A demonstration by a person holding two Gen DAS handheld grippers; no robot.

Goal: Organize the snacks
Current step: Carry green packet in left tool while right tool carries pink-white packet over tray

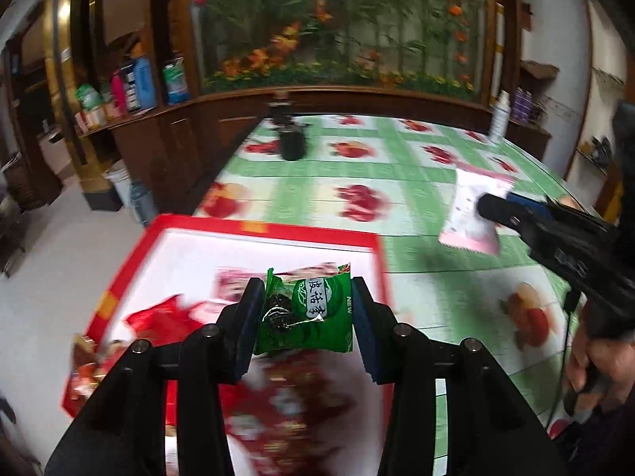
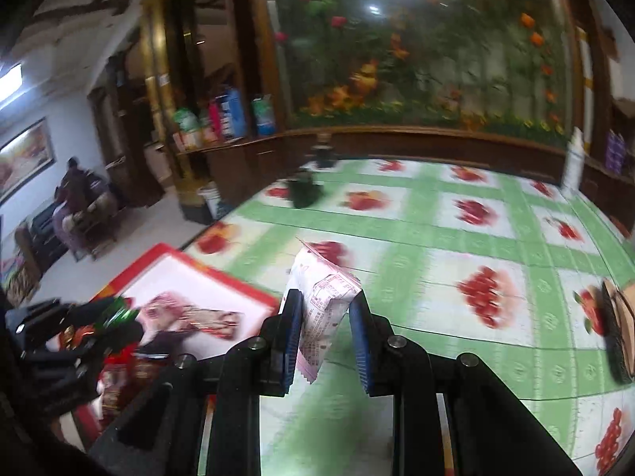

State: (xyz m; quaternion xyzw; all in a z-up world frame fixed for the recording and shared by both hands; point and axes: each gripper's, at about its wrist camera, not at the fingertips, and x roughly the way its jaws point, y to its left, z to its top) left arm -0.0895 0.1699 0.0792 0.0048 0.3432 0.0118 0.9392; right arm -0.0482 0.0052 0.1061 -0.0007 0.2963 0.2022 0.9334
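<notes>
My left gripper (image 1: 307, 309) is shut on a green snack packet (image 1: 305, 311) and holds it above a red-rimmed white tray (image 1: 274, 234) at the table's left edge. Several red and pink snack packets (image 1: 158, 319) lie in the tray, blurred. My right gripper (image 2: 323, 313) is shut on a pink and white snack packet (image 2: 323, 301), held above the green checked tablecloth. In the left wrist view the right gripper (image 1: 486, 206) shows at the right with that packet (image 1: 472, 208). In the right wrist view the left gripper (image 2: 115, 317) hangs over the tray (image 2: 222, 273).
The table (image 1: 416, 182) has a green cloth with fruit prints. A dark jar (image 1: 291, 141) stands at its far left, a white bottle (image 1: 499, 119) at the far right. A dark basket-like object (image 2: 619, 333) lies at the right edge. Wooden cabinets stand behind.
</notes>
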